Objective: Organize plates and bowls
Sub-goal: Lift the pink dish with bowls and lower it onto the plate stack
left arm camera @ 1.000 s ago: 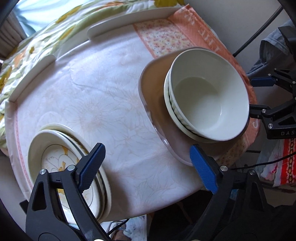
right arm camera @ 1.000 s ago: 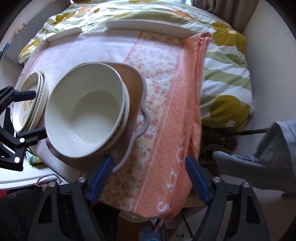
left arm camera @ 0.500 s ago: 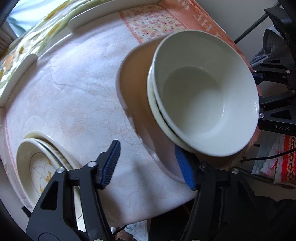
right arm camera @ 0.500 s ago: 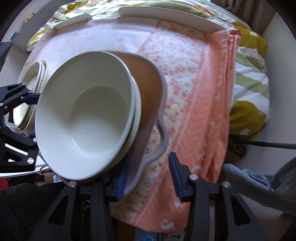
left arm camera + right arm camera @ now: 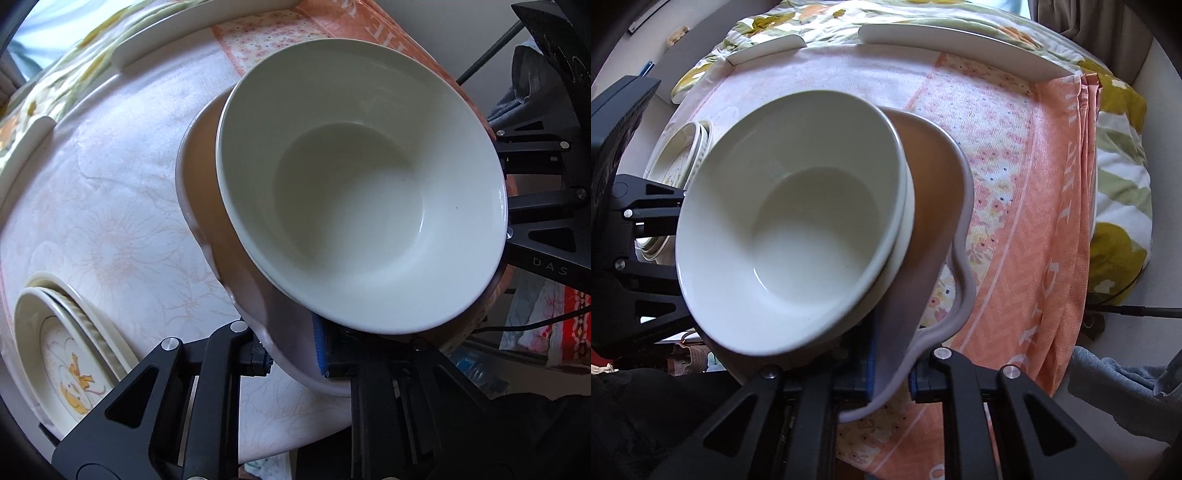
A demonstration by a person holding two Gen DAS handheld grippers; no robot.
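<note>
1. The brown tray [image 5: 201, 173] carries two stacked white bowls [image 5: 362, 184] and lies on the cloth-covered counter [image 5: 110, 221], with its two opposite rims sitting between the pads of the claws.
2. On the tray's left side, the left claw [image 5: 291, 354] is closed tight on the tray's rim: one blue pad lies on the inner face under the bowls, the other presses from outside.
3. On the tray's right side, the right claw [image 5: 892, 369] is likewise clamped on the wavy rim [image 5: 960, 258], a pad on each face.
4. The top bowl overhangs both claws and hides part of each grip.
5. Left of the tray, a stack of flower-painted plates [image 5: 62, 354] rests near the counter's edge, apart from the tray.
6. Right of the tray, an orange patterned cloth [image 5: 1052, 221] hangs over the counter's side.
</note>
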